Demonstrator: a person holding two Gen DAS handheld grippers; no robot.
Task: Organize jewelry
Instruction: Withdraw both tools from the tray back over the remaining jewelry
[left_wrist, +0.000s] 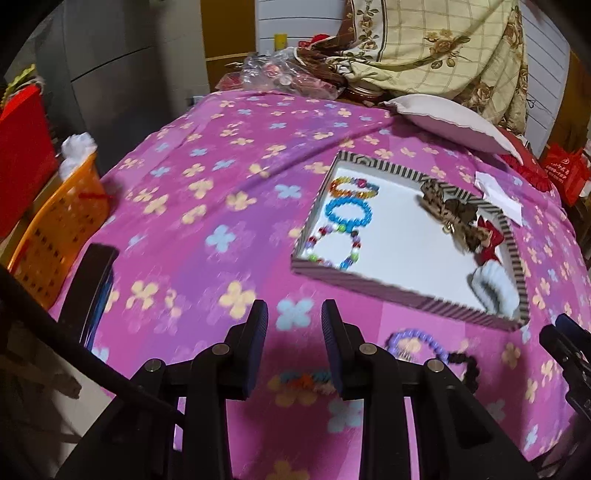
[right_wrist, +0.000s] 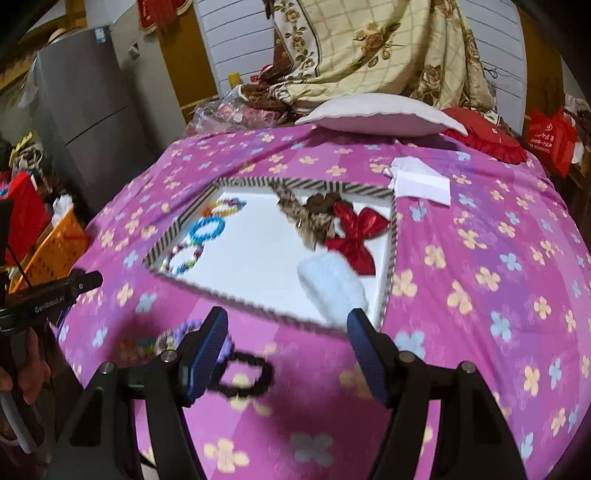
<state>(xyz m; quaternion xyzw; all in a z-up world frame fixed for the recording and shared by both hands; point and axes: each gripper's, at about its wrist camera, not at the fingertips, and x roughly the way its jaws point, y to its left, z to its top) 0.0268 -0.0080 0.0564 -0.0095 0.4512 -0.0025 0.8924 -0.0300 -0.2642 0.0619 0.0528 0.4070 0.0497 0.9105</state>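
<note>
While both my claws hang spread and empty, the black bracelet lies on the bed just near of the striped tray, nearest my right claw, left of centre.

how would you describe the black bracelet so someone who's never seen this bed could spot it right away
Start at the striped tray on the pink flowered bedspread; three bracelets lie outside its near edge. The black bracelet is the rightmost in the right wrist view, just past the purple bracelet and the multicoloured bracelet. It is the only all-black loop, dark against the pink cloth.
</note>
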